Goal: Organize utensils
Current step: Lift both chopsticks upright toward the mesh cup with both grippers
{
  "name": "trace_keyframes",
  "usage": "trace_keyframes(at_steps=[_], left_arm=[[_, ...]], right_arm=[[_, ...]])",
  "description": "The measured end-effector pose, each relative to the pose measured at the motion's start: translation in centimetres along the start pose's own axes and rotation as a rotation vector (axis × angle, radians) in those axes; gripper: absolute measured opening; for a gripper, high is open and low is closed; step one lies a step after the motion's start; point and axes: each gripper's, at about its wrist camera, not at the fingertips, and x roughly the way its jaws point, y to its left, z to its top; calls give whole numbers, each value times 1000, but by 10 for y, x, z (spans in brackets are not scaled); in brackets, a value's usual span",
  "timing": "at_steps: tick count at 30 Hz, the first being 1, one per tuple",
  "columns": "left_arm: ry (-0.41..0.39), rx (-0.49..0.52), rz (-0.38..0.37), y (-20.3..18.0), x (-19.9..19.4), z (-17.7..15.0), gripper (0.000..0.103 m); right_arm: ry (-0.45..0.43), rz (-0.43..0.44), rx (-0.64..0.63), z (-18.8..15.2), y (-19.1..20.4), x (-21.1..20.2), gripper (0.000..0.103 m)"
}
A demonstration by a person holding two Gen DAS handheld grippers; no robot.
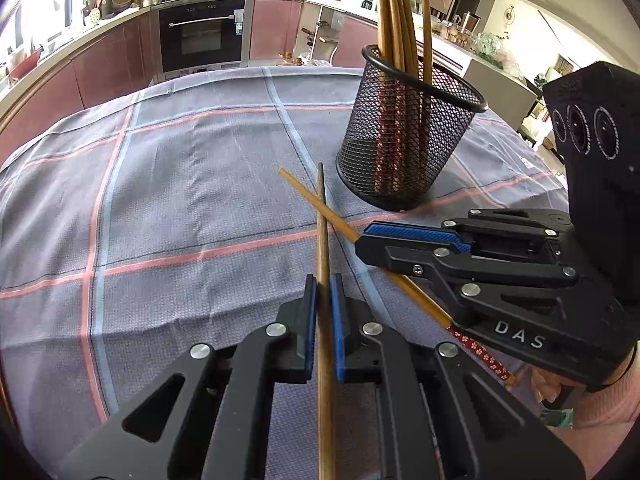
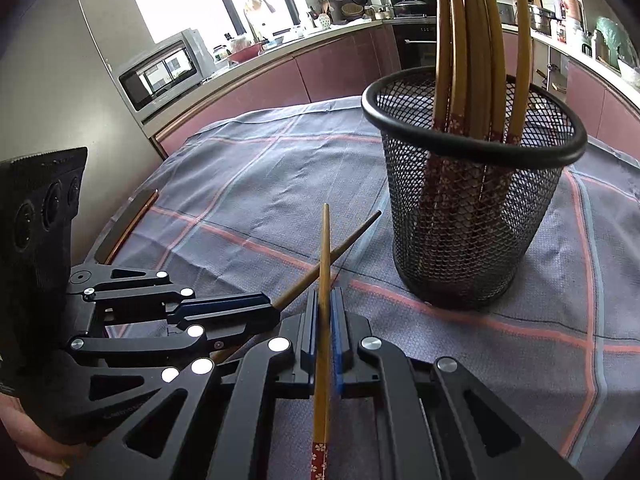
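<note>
A black mesh cup stands on the checked cloth and holds several wooden chopsticks; it also shows in the right wrist view. My left gripper is shut on a dark wooden chopstick that points forward. My right gripper is shut on a lighter chopstick with a red flowered end. The two chopsticks cross in front of the cup. The right gripper shows in the left wrist view, the left gripper in the right wrist view.
The table is covered by a grey cloth with pink and blue lines. A kitchen counter, oven and microwave stand beyond the table. A wooden strip lies at the table's left edge.
</note>
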Motion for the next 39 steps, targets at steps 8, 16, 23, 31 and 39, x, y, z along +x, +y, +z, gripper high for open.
trace_keyframes(at_steps=[8, 16, 23, 31, 39], left_arm=[[13, 17, -1, 0, 6, 3, 9], [2, 26, 24, -5, 9, 7, 8], [-24, 21, -3, -5, -4, 8, 8], [-92, 4, -97, -5, -40, 15, 8], [-160, -4, -160, -6, -71, 23, 8]], right_arm=[[25, -28, -27, -3, 3, 4, 10], [2, -37, -28, -3, 3, 1, 6], [-61, -11, -41, 0, 6, -22, 6], [-154, 11, -61, 7, 13, -57, 6], [-228, 24, -36, 10, 8, -85, 6]])
